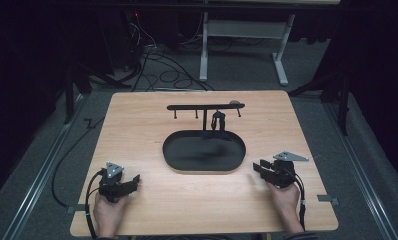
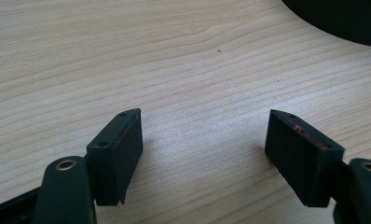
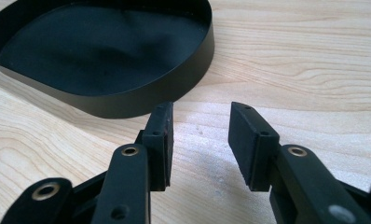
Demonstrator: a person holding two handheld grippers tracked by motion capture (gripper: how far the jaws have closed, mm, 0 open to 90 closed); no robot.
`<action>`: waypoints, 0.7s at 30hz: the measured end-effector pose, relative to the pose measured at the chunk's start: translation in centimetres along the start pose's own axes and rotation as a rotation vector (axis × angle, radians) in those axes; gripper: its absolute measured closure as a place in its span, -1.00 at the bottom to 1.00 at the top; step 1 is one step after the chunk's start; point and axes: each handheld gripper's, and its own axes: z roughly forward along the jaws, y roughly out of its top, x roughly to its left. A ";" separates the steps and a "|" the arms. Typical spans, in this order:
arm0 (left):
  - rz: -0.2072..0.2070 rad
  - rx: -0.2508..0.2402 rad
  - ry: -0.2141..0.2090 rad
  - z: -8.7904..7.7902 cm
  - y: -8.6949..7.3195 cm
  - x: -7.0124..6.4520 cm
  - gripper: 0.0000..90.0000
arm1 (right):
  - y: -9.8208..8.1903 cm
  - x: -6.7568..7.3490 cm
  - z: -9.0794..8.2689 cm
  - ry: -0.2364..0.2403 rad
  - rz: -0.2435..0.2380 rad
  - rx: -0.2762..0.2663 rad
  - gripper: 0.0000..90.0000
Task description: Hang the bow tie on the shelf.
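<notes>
Your right gripper point(image 1: 261, 167) rests on the light wooden table point(image 1: 137, 125) with its jaws partly apart and nothing between them; your left gripper point(image 1: 132, 181) sits near the front edge, jaws spread wider and also bare, with plain wood between the pads in the left gripper view. The shallow black oval metal tray point(image 1: 173, 159) lies just ahead and to the left of the right gripper's jaws, close beside them in the right gripper view point(image 3: 193, 56), and ahead and to the right of your left gripper. Its floor looks bare apart from a dull smudge or reflection; I see no loose item in it. Rising behind the tray is a thin black metal rack with a crossbar and small hooks point(image 1: 205, 106), and a small dark looped object point(image 1: 218, 120) hangs from it, above the tray's far rim and well beyond both grippers; it is too small to identify. If that hanging piece is what you are after, the main risk, as I judge it, is the reach: coming in low over the tray could catch its thin wall and slide or tip it, and a sideways knock on the slender post could topple the whole rack. Jaws only partly open could also brush the loop and set it swinging off its hook.
</notes>
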 end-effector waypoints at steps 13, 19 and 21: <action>0.000 0.000 0.000 0.0 0.0 0.0 -0.38 | -0.2 0.1 0.8 -0.030 -0.021 0.027 0.36; 0.000 0.000 0.000 0.0 0.0 0.0 -0.38 | -0.4 0.1 1.2 -0.046 -0.034 0.039 0.33; 0.000 0.000 0.000 0.0 0.0 0.0 -0.38 | -0.4 0.3 1.4 -0.061 -0.058 0.047 0.33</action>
